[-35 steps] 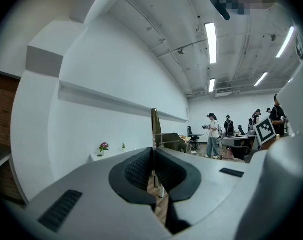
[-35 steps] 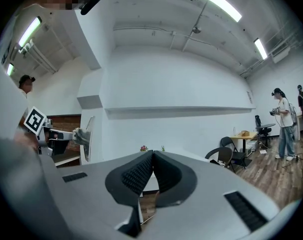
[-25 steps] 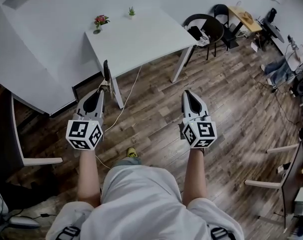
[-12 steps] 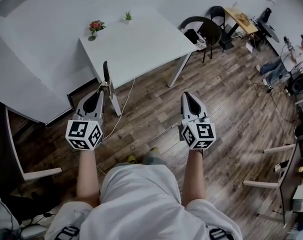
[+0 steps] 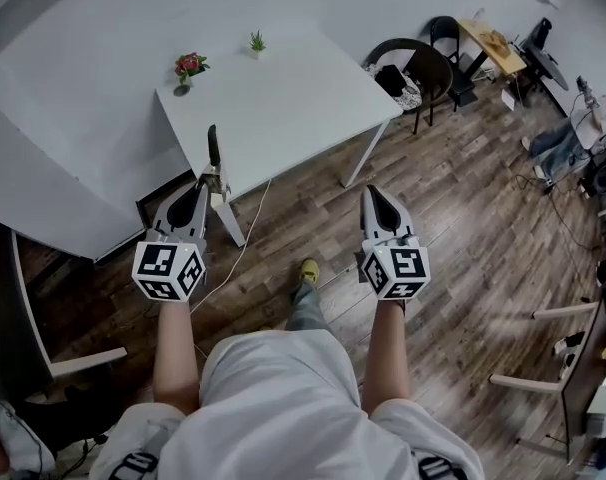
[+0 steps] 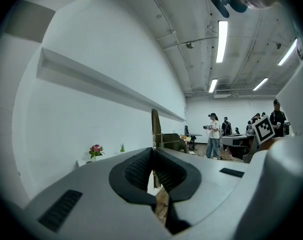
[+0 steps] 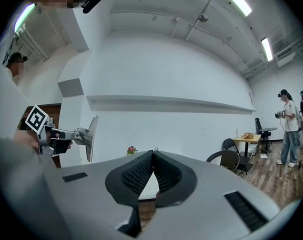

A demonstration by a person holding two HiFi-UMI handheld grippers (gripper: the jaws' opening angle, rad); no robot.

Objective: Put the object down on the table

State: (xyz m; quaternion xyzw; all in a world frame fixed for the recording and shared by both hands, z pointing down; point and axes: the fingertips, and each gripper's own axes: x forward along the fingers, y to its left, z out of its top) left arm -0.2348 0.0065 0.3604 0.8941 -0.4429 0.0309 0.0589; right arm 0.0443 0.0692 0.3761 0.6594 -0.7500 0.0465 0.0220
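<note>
My left gripper (image 5: 202,182) is shut on a thin flat-bladed tool (image 5: 214,149), whose dark blade stands up out of the jaws over the table's near edge. The same blade (image 6: 155,126) rises just past the closed pads in the left gripper view. In the right gripper view the tool (image 7: 92,137) shows as a grey metal blade at the left. The white table (image 5: 293,93) lies ahead, beyond both grippers. My right gripper (image 5: 371,192) hangs over the wooden floor, shut, with nothing between its pads (image 7: 141,171).
A small pot of red flowers (image 5: 188,66) and a tiny green plant (image 5: 256,40) stand at the table's far edge. Dark chairs (image 5: 415,66) stand to its right, and a cable (image 5: 245,236) trails on the floor. People stand far off (image 6: 212,134).
Both grippers have moved towards the table, which now sits lower and nearer in the head view. A yellow-shoed foot has stepped forward. The hold on the tool is unchanged.
</note>
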